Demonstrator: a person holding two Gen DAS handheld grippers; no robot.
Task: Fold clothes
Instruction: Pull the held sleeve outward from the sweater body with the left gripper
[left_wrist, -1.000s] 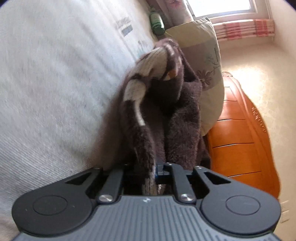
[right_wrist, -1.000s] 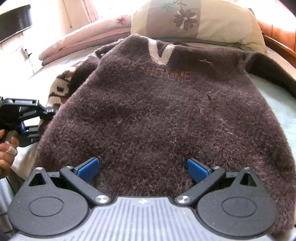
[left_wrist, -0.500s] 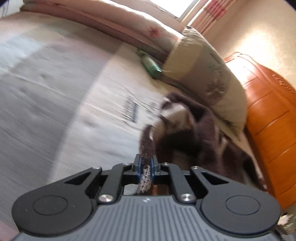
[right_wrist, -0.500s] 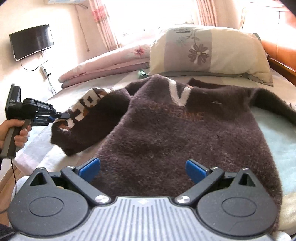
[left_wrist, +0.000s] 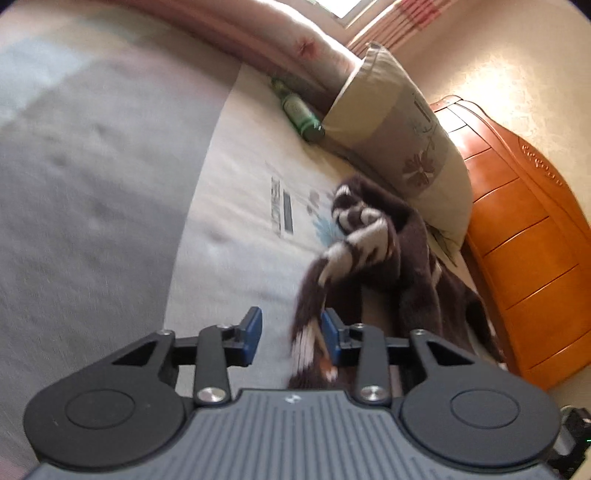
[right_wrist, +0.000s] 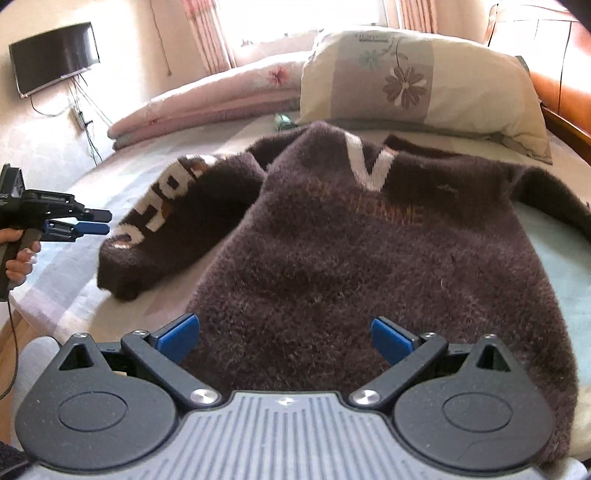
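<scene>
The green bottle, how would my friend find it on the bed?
Start at the big flowered pillow near the orange wooden headboard. The green bottle lies on its side on the sheet at the pillow's corner, beside the folded pink quilt. It is the only green, shiny thing there.

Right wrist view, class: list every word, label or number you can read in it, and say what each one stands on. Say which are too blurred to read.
"HOMME", faint orange letters across the sweater; any letters before it are too faint to read.
Big white letters down the sleeve: folded and turned, not readable.
Small dark print at the pillow's top edge: too small to read.
</scene>
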